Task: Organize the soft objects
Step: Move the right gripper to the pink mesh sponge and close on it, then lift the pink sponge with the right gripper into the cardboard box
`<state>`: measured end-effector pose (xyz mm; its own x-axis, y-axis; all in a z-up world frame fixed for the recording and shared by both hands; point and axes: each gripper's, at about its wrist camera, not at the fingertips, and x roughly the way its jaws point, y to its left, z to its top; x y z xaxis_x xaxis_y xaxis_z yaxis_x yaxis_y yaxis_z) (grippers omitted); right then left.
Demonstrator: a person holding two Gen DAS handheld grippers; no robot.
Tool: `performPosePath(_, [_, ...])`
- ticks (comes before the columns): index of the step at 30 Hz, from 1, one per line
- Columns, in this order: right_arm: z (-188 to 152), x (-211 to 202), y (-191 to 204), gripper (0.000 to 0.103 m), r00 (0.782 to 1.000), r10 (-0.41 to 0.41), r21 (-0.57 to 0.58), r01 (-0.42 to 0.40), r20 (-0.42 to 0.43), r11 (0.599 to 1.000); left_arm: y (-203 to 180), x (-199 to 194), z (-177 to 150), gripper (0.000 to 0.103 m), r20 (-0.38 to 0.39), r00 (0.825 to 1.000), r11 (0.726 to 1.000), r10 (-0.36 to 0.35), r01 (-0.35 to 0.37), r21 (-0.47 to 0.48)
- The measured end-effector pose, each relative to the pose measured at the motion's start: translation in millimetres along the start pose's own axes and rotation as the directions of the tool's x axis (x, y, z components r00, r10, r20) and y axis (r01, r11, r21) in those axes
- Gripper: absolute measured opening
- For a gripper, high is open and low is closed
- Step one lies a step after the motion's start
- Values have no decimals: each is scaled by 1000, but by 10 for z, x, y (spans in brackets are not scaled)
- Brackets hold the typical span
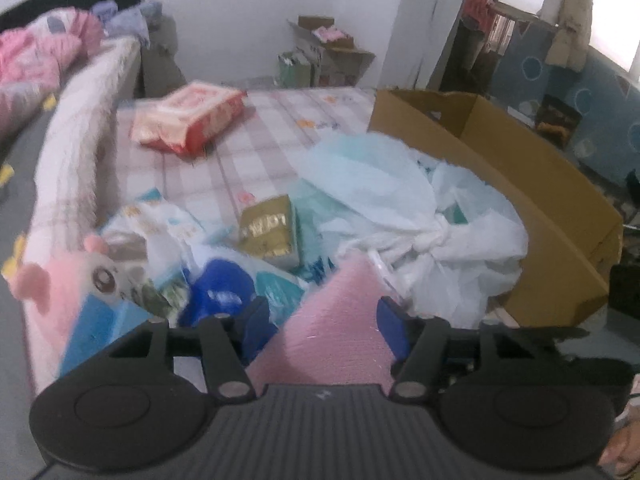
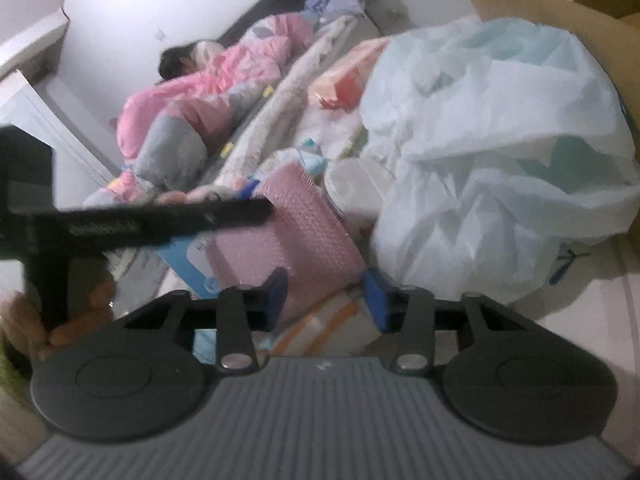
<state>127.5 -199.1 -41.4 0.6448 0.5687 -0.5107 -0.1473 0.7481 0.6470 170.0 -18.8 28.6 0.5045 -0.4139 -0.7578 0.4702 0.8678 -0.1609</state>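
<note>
Pink bubble wrap [image 1: 340, 320] fills the gap between the blue pads of the left gripper [image 1: 320, 320] in the left wrist view, its sheet running up to a point in front of the tied white plastic bag [image 1: 432, 240]. Both pads sit against the sheet's edges, so this claw is part closed and holding the pink wrap. Left of the bag on the checked bedsheet [image 1: 260, 128] lie a gold tissue pack [image 1: 270, 232], a blue and white pack [image 1: 224, 292] and a pink plush toy [image 1: 60, 280]; further back from the bag rests a red and white tissue pack [image 1: 192, 118], and a cardboard box [image 1: 520, 208] curves around the bag's right side.

Only the right wrist view shows a person in pink clothing [image 2: 224, 80] lying far left of the bag, and the left gripper [image 2: 256, 200] seen from the side, reaching the top of the same pink bubble wrap [image 2: 288, 232]. That view also shows the right gripper [image 2: 326, 296] at a narrow setting, its 2 blue pads either side of the wrap's lower edge; blur hides whether they press on it. Here the bag [image 2: 500, 152] bulks just right of the wrap, with the box [image 2: 560, 4] behind it
</note>
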Motion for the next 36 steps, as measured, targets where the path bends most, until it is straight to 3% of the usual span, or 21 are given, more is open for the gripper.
performPosePath(2, [38, -20, 45, 27, 1000, 15, -16, -15, 13, 1000, -1, 34, -32, 57, -21, 1000, 1000, -12, 11, -17])
performPosePath(8, [60, -18, 115, 27, 1000, 15, -34, -15, 1, 999, -7, -14, -97, 52, -27, 1000, 999, 13, -14, -40])
performPosePath(15, [-8, -154, 66, 29, 1000, -8, -22, 9, 11, 1000, -31, -145, -201, 36, 1, 997, 997, 71, -71, -20])
performPosePath(20, [-24, -203, 140, 29, 1000, 14, -43, -14, 5, 999, 20, -363, -309, 30, 48, 993, 991, 103, -98, -93])
performPosePath(24, [-20, -99, 225, 29, 996, 63, -63, -66, -60, 996, 76, -514, -480, 28, 70, 983, 971, 169, -155, -180])
performPosePath(27, [-19, 48, 288, 29, 986, 100, -61, -108, -130, 992, 86, -582, -632, 17, 76, 973, 956, 220, -199, -218])
performPosePath(32, [60, 267, 328, 29, 972, 123, -62, -138, -198, 989, 146, -559, -823, 18, 49, 970, 934, 238, -215, -286])
performPosePath(36, [126, 373, 299, 30, 965, 123, -34, -135, -233, 990, 152, -564, -881, 26, 57, 966, 929, 252, -225, -295])
